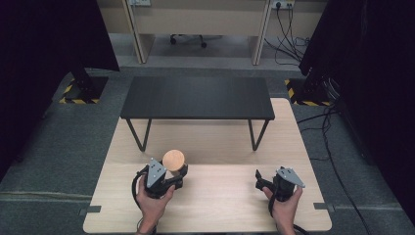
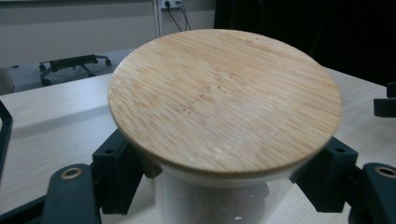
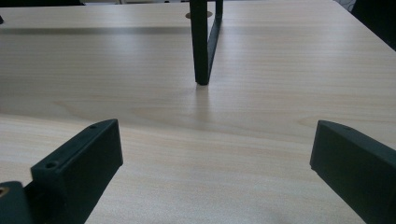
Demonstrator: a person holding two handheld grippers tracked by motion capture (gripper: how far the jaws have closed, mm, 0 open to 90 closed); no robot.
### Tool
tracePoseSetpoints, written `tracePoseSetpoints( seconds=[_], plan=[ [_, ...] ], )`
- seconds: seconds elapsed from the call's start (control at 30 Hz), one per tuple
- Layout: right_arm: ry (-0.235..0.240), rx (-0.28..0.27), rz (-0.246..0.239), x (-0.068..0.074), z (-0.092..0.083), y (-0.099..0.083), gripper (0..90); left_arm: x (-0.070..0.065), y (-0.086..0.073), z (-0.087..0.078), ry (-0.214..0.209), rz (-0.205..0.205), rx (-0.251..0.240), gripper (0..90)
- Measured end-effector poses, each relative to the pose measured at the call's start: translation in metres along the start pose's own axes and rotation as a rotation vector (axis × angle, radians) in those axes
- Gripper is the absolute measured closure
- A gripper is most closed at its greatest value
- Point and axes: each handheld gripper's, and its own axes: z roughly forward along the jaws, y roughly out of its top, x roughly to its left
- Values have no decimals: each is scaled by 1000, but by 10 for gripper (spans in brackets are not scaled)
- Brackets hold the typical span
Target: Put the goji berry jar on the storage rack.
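A jar with a round wooden lid point(image 1: 173, 159) stands on the light wooden table point(image 1: 220, 205), left of the middle. My left gripper point(image 1: 177, 171) is shut on the jar's pale body just under the lid. In the left gripper view the lid point(image 2: 224, 98) looms large, and the two black jaws flank the jar's body point(image 2: 215, 200) close on either side. My right gripper point(image 1: 271, 178) rests low over the table near its front right, open with nothing between its fingers point(image 3: 79, 172). A hand holds each gripper from the near edge.
A low black bench point(image 1: 195, 98) on thin metal legs stands across the far half of the table. One of its legs point(image 3: 205, 46) is straight ahead of the right gripper. Grey carpet, cables point(image 1: 323, 127) and a desk lie beyond the table.
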Motion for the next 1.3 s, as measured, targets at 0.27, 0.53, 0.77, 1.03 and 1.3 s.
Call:
tracePoseSetpoints(
  seconds=[0.27, 0.53, 0.77, 1.03, 1.3],
  plan=[
    [1, 1, 3, 0, 0, 0, 24, -1, 27, -9, 2, -6, -32, 256],
    [2, 3, -1, 0, 0, 1, 24, -8, 64, -10, 34, 37, -4, 257],
    [6, 6, -4, -1, 1, 1, 24, -10, 93, -12, 50, 44, -25, 257],
    [9, 7, -4, -1, 1, 1, 23, -11, 127, -10, 63, 65, -36, 257],
    [15, 6, -3, -3, 1, 1, 23, -11, 148, -4, 79, 78, -27, 257]
  ],
)
